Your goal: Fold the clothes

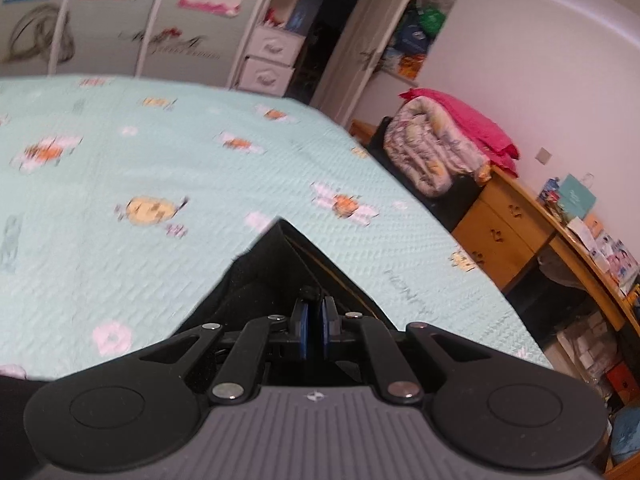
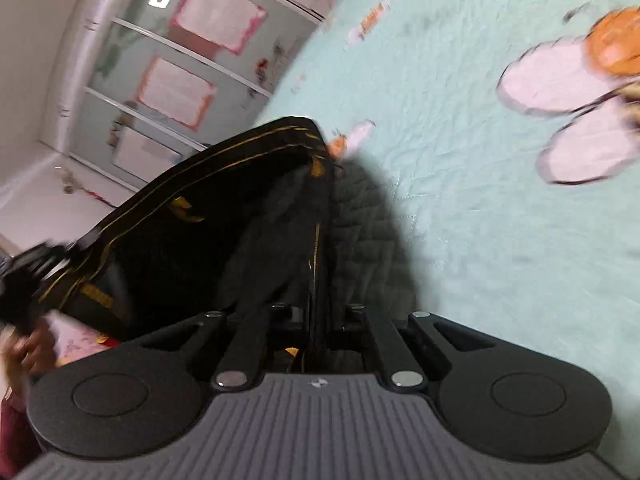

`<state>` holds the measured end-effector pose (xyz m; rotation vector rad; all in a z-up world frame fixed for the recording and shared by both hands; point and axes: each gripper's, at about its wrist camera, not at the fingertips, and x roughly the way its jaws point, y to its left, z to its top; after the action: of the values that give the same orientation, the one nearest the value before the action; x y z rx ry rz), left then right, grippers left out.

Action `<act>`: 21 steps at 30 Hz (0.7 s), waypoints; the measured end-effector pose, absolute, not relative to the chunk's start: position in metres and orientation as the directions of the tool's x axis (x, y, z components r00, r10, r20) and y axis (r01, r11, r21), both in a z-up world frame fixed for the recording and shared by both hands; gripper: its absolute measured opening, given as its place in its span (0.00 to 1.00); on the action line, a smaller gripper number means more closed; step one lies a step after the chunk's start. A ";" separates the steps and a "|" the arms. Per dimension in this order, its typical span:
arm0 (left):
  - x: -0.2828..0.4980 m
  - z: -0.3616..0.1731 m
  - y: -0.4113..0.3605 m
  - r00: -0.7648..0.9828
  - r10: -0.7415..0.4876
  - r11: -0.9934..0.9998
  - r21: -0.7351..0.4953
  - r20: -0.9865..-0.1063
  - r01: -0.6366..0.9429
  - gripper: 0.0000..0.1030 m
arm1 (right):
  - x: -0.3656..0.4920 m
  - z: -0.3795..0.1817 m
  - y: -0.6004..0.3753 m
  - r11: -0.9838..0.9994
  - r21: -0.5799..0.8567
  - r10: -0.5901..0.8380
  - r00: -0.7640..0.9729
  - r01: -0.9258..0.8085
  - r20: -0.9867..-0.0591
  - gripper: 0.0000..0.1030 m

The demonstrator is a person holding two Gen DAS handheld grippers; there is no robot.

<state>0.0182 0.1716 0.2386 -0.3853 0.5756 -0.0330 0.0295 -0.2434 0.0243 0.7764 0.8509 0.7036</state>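
holding a black garment with gold stripes (image 2: 208,216) off the bed, one edge in each tool. left gripper (image 1: 314,312) pinched together on the cloth, blue pads (image 1: 301,320) almost touching with a thin layer between. right gripper (image 2: 316,320) also clamped on a dark fold that runs straight out between its fingers; pads themselves hidden by the fabric. garment stretched from the right fingers away to the left, toward the other tool (image 2: 28,268) at the far edge of that view. probably the lifting step of a fold: next, carrying both held edges across and laying them down flat and even, with no slack or twist. under and beyond the fingers, a pale green quilted bedspread (image 1: 160,160) with bee pattern. further right of the left fingers, a wooden desk (image 1: 508,224) with rolled bedding (image 1: 432,148). farthest, wardrobe doors (image 1: 120,32) with papers stuck on.
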 end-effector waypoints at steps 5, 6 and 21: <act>0.046 0.262 0.127 0.855 -0.195 0.939 -0.343 -0.481 0.021 0.05 | -0.033 0.074 -0.286 0.567 0.764 0.777 0.508 -0.308 -0.372 0.05; 0.055 0.265 0.116 0.856 -0.206 0.941 -0.336 -0.474 0.041 0.05 | -0.046 0.083 -0.295 0.572 0.755 0.776 0.512 -0.321 -0.369 0.05; 0.070 0.168 0.040 0.764 -0.247 0.953 -0.293 -0.597 0.079 0.35 | -0.079 0.012 -0.344 0.700 0.713 0.553 0.657 -0.033 -0.512 0.19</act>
<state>0.0696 0.0402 0.1681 -0.2584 0.6807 -0.1791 -0.0785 -0.3444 0.0123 0.7310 0.7936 0.3674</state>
